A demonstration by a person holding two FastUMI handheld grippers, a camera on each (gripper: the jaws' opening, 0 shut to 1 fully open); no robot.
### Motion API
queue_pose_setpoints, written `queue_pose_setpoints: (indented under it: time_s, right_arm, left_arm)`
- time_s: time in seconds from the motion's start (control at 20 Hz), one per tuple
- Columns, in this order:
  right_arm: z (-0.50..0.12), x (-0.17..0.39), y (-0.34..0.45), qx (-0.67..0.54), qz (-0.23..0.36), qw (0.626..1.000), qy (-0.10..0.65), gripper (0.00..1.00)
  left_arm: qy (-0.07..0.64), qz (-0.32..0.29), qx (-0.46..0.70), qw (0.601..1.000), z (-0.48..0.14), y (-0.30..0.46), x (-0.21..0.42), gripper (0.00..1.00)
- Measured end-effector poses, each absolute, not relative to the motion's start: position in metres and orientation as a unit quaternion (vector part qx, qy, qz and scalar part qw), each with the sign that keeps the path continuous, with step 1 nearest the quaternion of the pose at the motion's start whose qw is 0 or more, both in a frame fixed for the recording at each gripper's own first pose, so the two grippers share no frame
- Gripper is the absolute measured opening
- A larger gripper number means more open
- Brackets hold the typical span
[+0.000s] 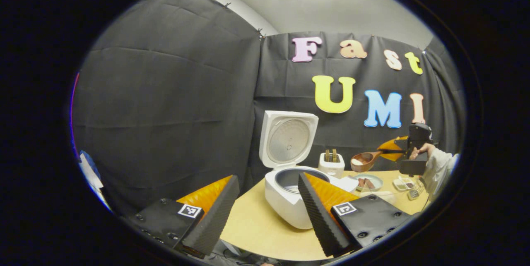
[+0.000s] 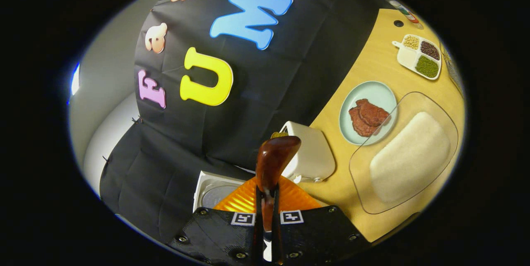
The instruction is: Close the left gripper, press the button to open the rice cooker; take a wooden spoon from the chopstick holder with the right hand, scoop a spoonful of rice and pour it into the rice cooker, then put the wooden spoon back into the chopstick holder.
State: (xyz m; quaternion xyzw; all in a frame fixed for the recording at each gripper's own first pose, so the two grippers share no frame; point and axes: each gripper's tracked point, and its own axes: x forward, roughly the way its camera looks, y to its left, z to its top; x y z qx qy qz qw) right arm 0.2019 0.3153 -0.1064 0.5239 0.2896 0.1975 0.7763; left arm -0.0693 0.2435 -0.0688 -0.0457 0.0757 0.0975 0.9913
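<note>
Over the worktop point(image 1: 256, 224), between the chopstick holder point(image 1: 331, 163) and the open rice cooker point(image 1: 290, 200), our right tongs point(image 2: 267, 204) are clenched on the handle of the wooden spoon point(image 2: 273, 160). In the left gripper view the spoon's bowl carries a small heap of white rice and hangs in the air to the right of the cooker, above the pale plate point(image 1: 366, 183), not yet over the pot. Our left tongs point(image 1: 265, 204) are released, fingers spread wide, hovering in front of the cooker with its lid standing upright.

We judge the carry to be the risky part. In the right gripper view the spoon looks rolled well off level, so grains could slide off onto the worktop or the plate of meat point(image 2: 366, 115) before we reach the pot. The handle is narrow and smooth, and a hard pinch may let it twist. The raised lid sits close behind the pot, so the spoon tip could knock it on the way in. The holder stands just beside our path, and a low pass might clip it. The clear tray of rice point(image 2: 408, 156) lies near the worktop's edge.
</note>
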Motion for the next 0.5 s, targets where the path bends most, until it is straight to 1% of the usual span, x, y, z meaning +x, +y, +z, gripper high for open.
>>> queue_pose_setpoints:
  time_s: [0.35,0.5]
  right_arm:
    - [-0.098,0.200,0.404,0.449,0.256,0.801,0.303,0.07]
    - [-0.108,0.200,0.442,0.404,0.273,0.815,0.313,0.07]
  left_arm:
    - [0.073,0.139,-0.037,0.987,-0.071,0.278,-0.087,0.99]
    - [0.078,0.160,-0.038,0.983,-0.077,0.293,-0.099,0.99]
